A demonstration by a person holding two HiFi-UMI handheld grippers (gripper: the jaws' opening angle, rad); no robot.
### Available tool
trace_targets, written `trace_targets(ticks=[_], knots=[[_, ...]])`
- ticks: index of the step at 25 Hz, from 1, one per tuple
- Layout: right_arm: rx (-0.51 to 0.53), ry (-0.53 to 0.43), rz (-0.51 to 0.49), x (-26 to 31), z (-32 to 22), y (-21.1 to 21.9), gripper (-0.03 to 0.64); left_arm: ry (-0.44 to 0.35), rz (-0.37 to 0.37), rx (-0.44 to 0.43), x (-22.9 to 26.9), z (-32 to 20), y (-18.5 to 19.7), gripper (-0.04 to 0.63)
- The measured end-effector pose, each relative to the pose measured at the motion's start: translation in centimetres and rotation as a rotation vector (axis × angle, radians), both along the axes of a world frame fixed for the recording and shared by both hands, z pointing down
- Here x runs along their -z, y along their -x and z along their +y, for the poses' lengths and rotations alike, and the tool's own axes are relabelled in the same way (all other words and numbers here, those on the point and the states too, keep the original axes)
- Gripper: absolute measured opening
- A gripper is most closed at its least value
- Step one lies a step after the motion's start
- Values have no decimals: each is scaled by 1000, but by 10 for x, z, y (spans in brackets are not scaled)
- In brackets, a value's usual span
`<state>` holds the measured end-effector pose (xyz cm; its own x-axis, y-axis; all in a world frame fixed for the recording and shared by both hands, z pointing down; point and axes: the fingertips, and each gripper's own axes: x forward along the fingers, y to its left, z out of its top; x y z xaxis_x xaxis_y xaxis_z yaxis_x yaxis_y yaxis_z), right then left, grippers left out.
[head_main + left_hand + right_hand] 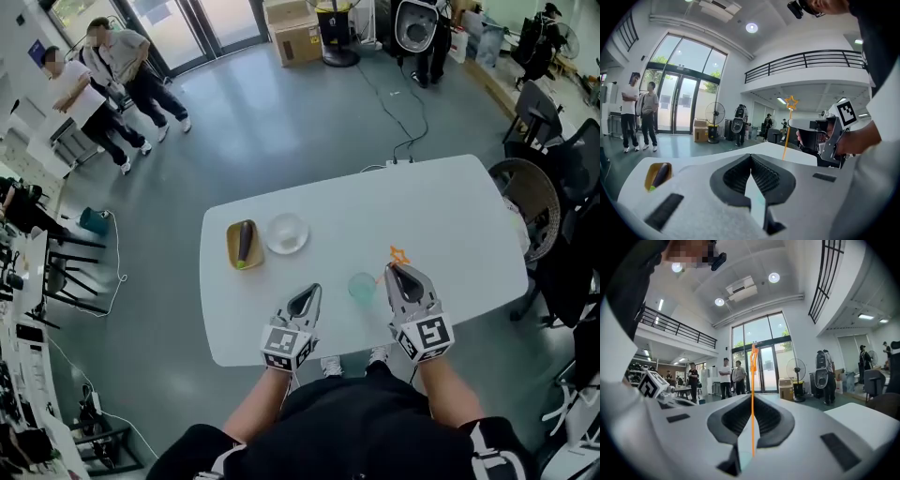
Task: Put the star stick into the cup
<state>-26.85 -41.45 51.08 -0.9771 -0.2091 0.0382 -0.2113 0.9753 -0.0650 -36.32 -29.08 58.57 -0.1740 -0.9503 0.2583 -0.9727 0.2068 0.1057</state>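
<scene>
The star stick (399, 255) is a thin orange rod with a star on top. It stands upright between the jaws of my right gripper (394, 271), which is shut on its lower part. In the right gripper view the star stick (752, 399) rises straight out of the closed right gripper (752, 401). The clear teal cup (362, 287) stands on the white table (450, 216), just left of that gripper. My left gripper (312, 291) hovers left of the cup, apart from it, jaws together and holding nothing. The left gripper view shows the left gripper (751, 157) and the star stick (788, 131) at the right.
A yellow tray (232, 246) holding a dark eggplant (246, 242) lies at the table's left, with a clear bowl (286, 232) beside it. Chairs stand right of the table. Two people (103, 75) stand far off at the left, and cardboard boxes (292, 33) sit by the doors.
</scene>
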Motion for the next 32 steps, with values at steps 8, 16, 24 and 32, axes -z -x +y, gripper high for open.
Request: trace_targets(ticks=[8, 16, 24, 32], knots=[[98, 80, 70, -41, 4, 37, 21, 41, 13, 99, -11, 22, 16, 8], [155, 186, 188, -102, 12, 61, 21, 70, 34, 169, -25, 38, 23, 8], [188, 241, 290, -139, 12, 69, 21, 99, 16, 184, -28, 42, 20, 8], [198, 249, 311, -151, 16, 72, 29, 96, 15, 188, -30, 43, 20, 8]])
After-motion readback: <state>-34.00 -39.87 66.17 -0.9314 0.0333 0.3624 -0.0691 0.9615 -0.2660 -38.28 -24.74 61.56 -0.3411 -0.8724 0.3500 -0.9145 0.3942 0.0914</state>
